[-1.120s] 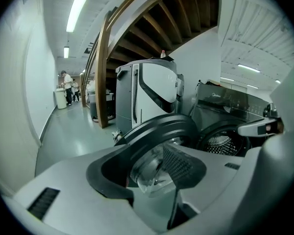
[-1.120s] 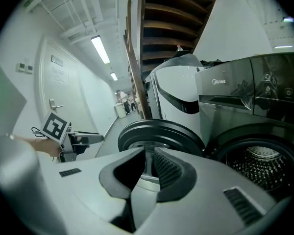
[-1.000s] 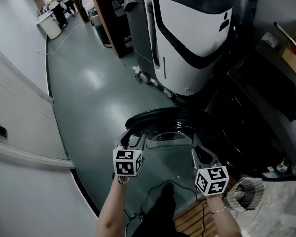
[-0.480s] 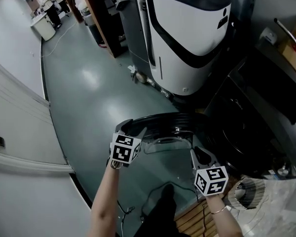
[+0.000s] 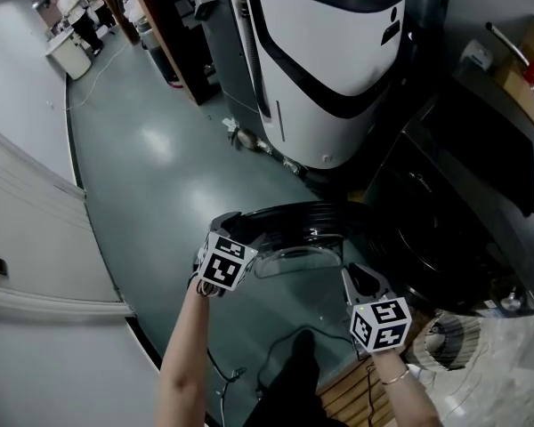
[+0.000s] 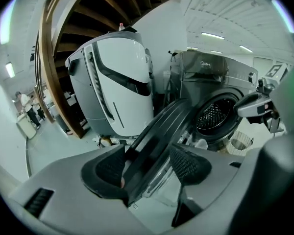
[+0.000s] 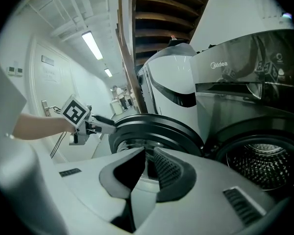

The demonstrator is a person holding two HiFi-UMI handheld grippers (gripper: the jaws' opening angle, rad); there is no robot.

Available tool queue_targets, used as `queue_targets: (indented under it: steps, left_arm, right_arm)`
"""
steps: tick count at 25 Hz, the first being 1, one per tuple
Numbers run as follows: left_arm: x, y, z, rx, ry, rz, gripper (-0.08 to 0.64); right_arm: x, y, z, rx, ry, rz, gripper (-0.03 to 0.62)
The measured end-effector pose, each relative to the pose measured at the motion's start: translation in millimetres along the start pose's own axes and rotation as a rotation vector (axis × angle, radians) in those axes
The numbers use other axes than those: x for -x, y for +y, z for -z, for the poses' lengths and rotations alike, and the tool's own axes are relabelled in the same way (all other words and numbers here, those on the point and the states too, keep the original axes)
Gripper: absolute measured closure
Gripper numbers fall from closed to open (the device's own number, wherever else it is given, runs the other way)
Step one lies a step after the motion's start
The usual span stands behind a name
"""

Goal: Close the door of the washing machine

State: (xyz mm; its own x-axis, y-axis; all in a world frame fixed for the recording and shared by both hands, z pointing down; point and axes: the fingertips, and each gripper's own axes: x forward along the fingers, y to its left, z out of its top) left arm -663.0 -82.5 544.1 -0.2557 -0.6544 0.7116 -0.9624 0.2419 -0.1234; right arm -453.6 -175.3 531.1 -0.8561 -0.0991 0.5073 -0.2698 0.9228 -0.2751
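Plainly closing has not begun: the washing machine (image 5: 445,194) stands at right, drum (image 6: 213,116) bare, its round door (image 5: 294,225) swung wide, upright on edge, free rim pointing away from the machine. The left hand-held gripper (image 6: 147,163), jaws just widened, straddles that rim unclamped; the right hand-held gripper (image 7: 147,168) is barely parted, empty. Next, push the rim drumward.

The left tool (image 6: 148,166) has slid onto the door (image 5: 294,221) rim, jaws just opening around it.
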Motion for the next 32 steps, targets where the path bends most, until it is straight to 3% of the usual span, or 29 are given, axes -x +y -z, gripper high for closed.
queue_targets:
  steps: [15,32]
  left_arm:
    - [35.5,-48.5,24.8,0.071,0.024,-0.020,0.255]
    - [110.2,-194.6,68.4,0.024,0.050,-0.013,0.288]
  right_arm:
    - [62.0,7.6,29.3,-0.011,-0.018,0.036,0.538]
    - [221.0,27.6,113.2,-0.029,-0.054,0.100,0.538]
